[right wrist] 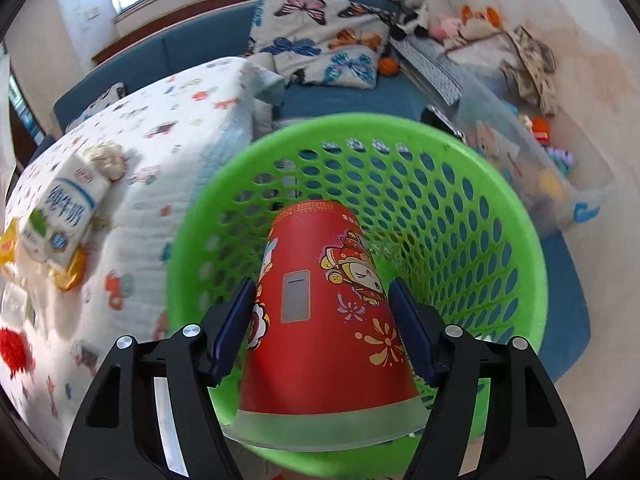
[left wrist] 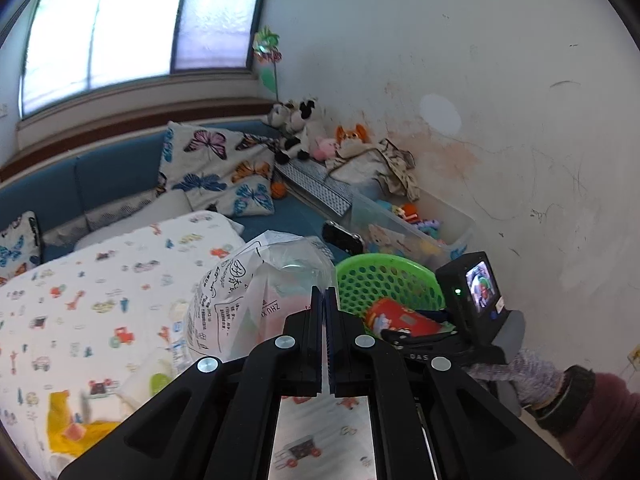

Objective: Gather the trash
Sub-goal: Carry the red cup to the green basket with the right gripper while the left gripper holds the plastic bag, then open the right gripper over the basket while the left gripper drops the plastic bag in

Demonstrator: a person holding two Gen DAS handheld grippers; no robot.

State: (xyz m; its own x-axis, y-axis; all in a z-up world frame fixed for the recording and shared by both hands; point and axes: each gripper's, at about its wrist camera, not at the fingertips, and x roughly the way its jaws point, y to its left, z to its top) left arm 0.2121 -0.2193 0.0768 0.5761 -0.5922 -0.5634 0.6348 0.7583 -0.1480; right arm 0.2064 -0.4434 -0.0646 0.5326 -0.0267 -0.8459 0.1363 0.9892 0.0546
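A green perforated basket (right wrist: 480, 216) stands by the quilt; it also shows in the left wrist view (left wrist: 384, 280). My right gripper (right wrist: 322, 320) holds a red paper cup (right wrist: 320, 312) between its blue pads, bottom pointing into the basket; the cup also shows in the left wrist view (left wrist: 400, 316). My left gripper (left wrist: 325, 300) is shut on a clear printed plastic bag (left wrist: 256, 292), held above the quilt left of the basket. A milk carton (right wrist: 60, 216), a yellow wrapper (right wrist: 68, 276), a crumpled tissue (right wrist: 108, 158) and a red scrap (right wrist: 14, 346) lie on the quilt.
The white quilt (left wrist: 100, 280) with car prints covers a blue sofa (left wrist: 108, 172). Butterfly pillows (left wrist: 224, 168), plush toys (left wrist: 296, 128) and a clear toy bin (left wrist: 408, 228) line the wall. A yellow wrapper (left wrist: 72, 428) lies on the quilt near the left gripper.
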